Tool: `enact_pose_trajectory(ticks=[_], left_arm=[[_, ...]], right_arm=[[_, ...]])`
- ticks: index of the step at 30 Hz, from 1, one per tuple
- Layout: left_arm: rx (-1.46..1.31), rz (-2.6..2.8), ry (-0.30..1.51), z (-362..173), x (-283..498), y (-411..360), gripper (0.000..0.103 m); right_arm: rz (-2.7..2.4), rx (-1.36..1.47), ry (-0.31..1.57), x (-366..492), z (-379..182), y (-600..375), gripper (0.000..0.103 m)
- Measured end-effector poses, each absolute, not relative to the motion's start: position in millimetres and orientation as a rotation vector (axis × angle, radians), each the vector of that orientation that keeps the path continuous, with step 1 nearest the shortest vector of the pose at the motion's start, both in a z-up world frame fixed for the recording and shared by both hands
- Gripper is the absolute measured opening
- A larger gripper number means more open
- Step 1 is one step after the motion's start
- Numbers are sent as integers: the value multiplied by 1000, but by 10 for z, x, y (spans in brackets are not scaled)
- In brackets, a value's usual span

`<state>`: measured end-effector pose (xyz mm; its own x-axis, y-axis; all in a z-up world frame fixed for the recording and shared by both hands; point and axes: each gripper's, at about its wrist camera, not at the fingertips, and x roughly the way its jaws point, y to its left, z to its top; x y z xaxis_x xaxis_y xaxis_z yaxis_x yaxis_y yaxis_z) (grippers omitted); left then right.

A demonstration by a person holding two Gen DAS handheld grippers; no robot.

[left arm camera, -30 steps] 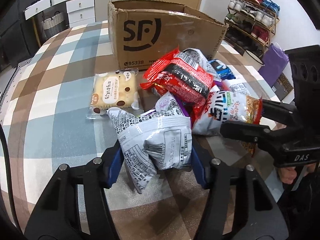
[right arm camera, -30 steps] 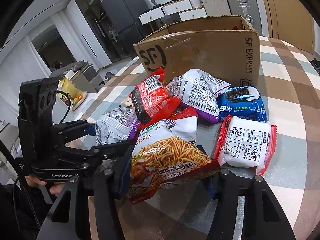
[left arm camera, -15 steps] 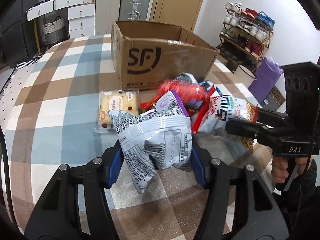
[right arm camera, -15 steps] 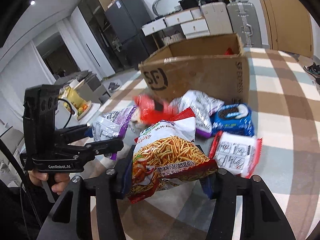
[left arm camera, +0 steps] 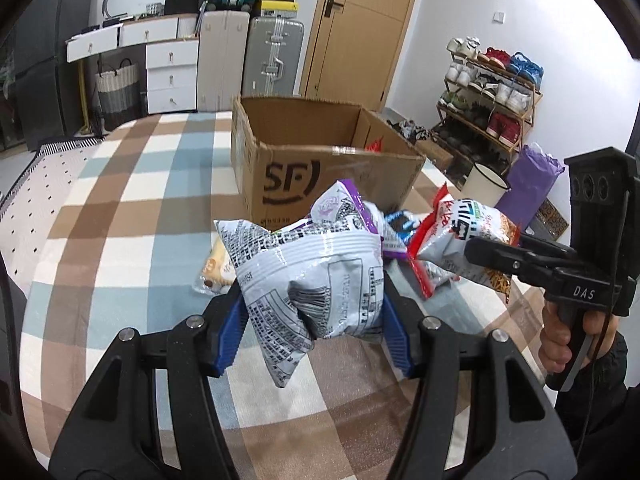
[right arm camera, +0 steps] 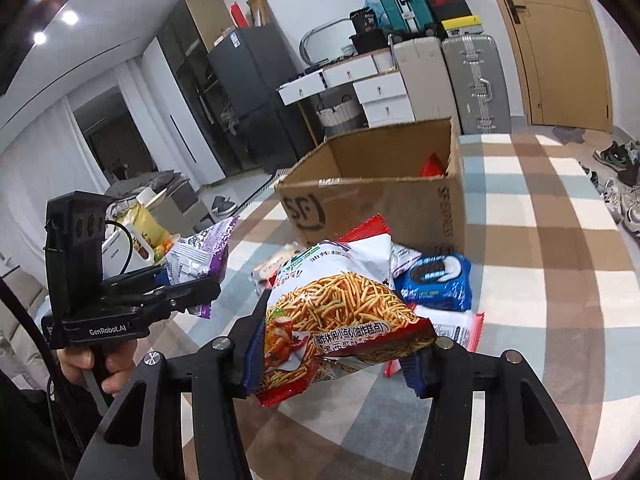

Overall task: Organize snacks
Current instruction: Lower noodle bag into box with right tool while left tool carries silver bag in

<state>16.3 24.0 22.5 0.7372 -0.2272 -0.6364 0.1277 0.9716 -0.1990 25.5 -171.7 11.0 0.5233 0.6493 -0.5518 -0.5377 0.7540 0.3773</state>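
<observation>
- Snacks: two bags are held off the checked table; the others lie on it in front of the cardboard box.
- Left wrist view, far left: white drawer unit and woven basket against the back wall, beyond the table.
- Left-centre: cream bun packet flat on the table, partly hidden behind the held bag.
- Centre: left gripper, jaws pinching the silver-and-purple bag on both sides; blue pads press into its lower half and the bag is lifted clear of the table.
- Behind it: box stands open-topped, marked SF on the near face; a red packet corner shows inside.
- Right of centre: noodle-stick bag held up by the right gripper, seen side-on, with a person's hand on its handle.
- Far right: shoe rack by the wall.
- Right wrist view, left: left gripper carrying the silver-and-purple bag above the table edge.
- Centre: right gripper, jaws clamped on the noodle-stick bag; bag creased between the pads.
- Right: blue cookie pack and white pack with red edges lie on the table near the box's corner.
</observation>
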Motion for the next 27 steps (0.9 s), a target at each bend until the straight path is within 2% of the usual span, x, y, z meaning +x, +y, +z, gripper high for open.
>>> enact_pose_trajectory(ticks=[27], left_arm=[[-77,-101,591,813,847,85,57]], right_arm=[[636,218,621,631,692,-1912,55]])
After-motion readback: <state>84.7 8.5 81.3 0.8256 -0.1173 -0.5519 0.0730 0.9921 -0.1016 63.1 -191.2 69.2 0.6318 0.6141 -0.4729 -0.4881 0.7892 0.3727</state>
